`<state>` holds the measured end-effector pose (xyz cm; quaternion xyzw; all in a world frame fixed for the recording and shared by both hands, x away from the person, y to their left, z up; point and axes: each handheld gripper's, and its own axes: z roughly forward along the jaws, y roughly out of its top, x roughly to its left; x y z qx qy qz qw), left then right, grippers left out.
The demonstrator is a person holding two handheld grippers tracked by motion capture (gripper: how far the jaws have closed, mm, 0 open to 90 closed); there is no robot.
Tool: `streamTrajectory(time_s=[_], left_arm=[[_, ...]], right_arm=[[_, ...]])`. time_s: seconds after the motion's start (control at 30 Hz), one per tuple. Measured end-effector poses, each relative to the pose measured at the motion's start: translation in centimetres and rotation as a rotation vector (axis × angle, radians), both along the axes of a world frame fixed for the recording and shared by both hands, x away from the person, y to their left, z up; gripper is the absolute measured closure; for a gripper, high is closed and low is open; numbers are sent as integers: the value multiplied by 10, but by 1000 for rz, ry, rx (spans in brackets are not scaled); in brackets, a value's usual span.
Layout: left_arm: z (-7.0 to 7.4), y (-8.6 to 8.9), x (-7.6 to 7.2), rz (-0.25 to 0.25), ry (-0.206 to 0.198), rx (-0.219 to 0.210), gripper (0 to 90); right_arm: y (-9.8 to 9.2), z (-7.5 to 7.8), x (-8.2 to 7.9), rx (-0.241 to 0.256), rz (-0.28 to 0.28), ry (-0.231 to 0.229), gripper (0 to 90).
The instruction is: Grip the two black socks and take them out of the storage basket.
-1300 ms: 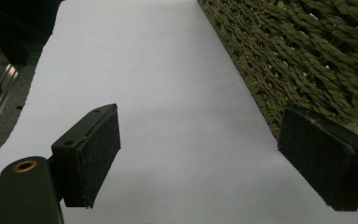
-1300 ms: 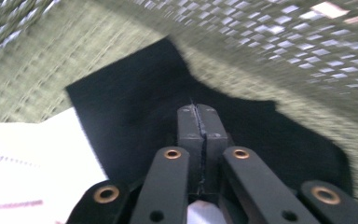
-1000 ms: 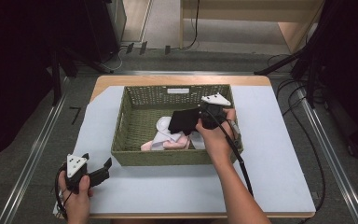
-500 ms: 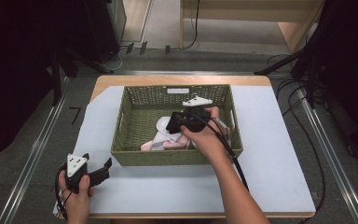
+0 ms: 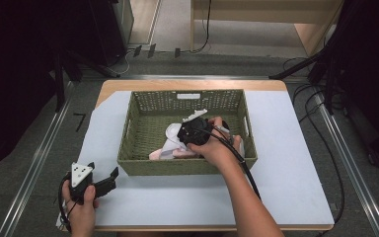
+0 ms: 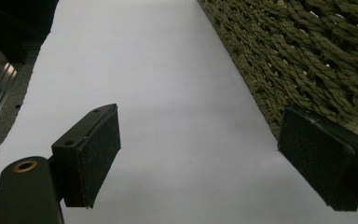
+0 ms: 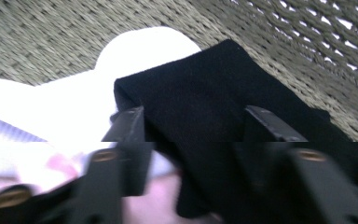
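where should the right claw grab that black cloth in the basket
Grip the black cloth at its near end, where it already lies between the right claw's open jaws, coming down from above. It lies flat and limp over the white and pink garments in the woven basket, so a pinch from above probably lifts it alone.

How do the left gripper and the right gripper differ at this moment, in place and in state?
The left gripper rests on the white table cover, outside the basket; the right gripper is down inside it. The left gripper's jaws stand wide apart with nothing between them; the right gripper's jaws are also apart, with a black cloth between them. Both are hand-held and black-jawed.
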<state>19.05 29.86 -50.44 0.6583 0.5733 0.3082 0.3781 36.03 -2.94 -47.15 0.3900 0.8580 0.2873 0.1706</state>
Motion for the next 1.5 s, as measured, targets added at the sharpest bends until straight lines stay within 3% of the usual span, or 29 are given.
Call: streamTrajectory(time_s=[0.03, 0.07, 0.17, 0.23, 0.3, 0.33, 0.37, 0.4, 0.43, 0.53, 0.57, 0.6, 0.67, 0.73, 0.87, 0.97, 1.1, 1.37, 1.5], left_arm=[[0, 0, 0, 0, 0, 0, 141], [0, 0, 0, 0, 0, 0, 141], [0, 0, 0, 0, 0, -1, 141], [0, 0, 0, 1, 0, -1, 141], [0, 0, 0, 0, 1, 0, 141], [0, 0, 0, 0, 0, 0, 141], [0, 0, 0, 0, 0, 0, 141], [0, 0, 0, 0, 0, 0, 141], [0, 0, 0, 0, 1, 0, 141], [0, 0, 0, -2, 2, 3, 142], [0, 0, 0, -2, 2, 2, 142], [0, 0, 0, -2, 3, 3, 141], [0, 0, 0, -2, 3, 2, 141], [0, 0, 0, -1, 1, 0, 142], [0, 0, 1, 1, 5, 0, 141], [0, 0, 1, 0, 8, 1, 141], [0, 0, 1, -3, 10, 0, 141], [0, 0, 1, -6, 7, 0, 141], [0, 0, 1, -5, 4, -2, 141]], right_arm=[[0, 0, 0, 0, 0, 0, 584], [-3, 4, 2, 2, -43, 18, 674], [-6, 10, 2, 18, -64, 16, 737], [-9, 17, 0, 52, -88, -10, 773], [-13, 22, -1, 114, -114, -37, 801], [-13, 22, -1, 114, -114, -37, 801], [-19, 29, -3, 191, -146, -58, 818], [-19, 29, -3, 191, -146, -58, 818], [-24, 34, -4, 266, -166, -74, 823], [-29, 39, -7, 322, -181, -108, 837], [-29, 39, -7, 322, -181, -108, 837], [-31, 41, -9, 336, -185, -147, 844], [-32, 43, -11, 354, -187, -176, 847], [-33, 44, -12, 358, -187, -188, 848], [-42, 49, -17, 423, -204, -268, 851], [-49, 52, -20, 469, -206, -295, 852], [-55, 55, -25, 499, -200, -356, 853], [-65, 63, -34, 571, -203, -417, 852], [-70, 68, -37, 579, -207, -447, 852]])
